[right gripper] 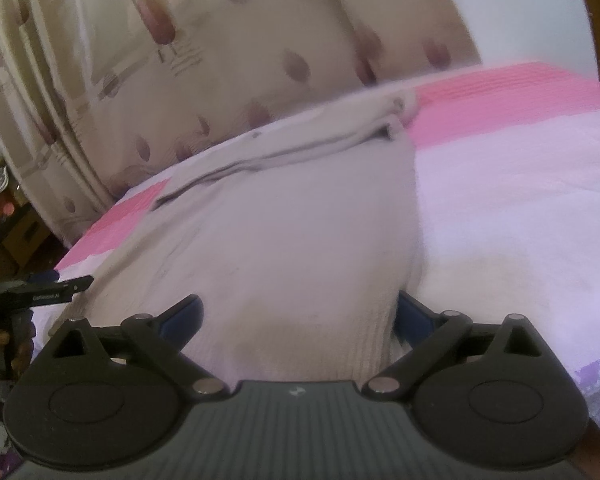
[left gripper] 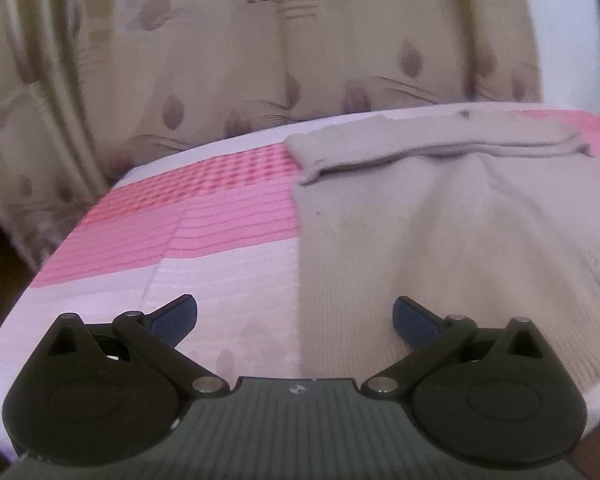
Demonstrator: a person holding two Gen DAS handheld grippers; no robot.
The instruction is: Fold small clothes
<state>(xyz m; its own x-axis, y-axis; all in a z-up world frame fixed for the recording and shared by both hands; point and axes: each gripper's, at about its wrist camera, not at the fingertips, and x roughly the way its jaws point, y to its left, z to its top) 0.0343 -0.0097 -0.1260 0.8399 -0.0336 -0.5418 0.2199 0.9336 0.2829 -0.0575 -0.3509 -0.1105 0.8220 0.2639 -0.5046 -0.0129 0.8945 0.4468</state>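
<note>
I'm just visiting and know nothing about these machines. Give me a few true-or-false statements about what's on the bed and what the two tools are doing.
1. The beige knit garment lies on a pink and white bedcover. True.
2. The left tool is clamped shut on the garment. False: it is open, its pads apart above the garment's left edge.
3. The garment's far end has a part folded across it. True.
4. The right tool is open, with the garment's near hem between its fingers. True.
5. A patterned curtain hangs behind the bed. True.
6. The garment is bright green. False: it is beige.
</note>
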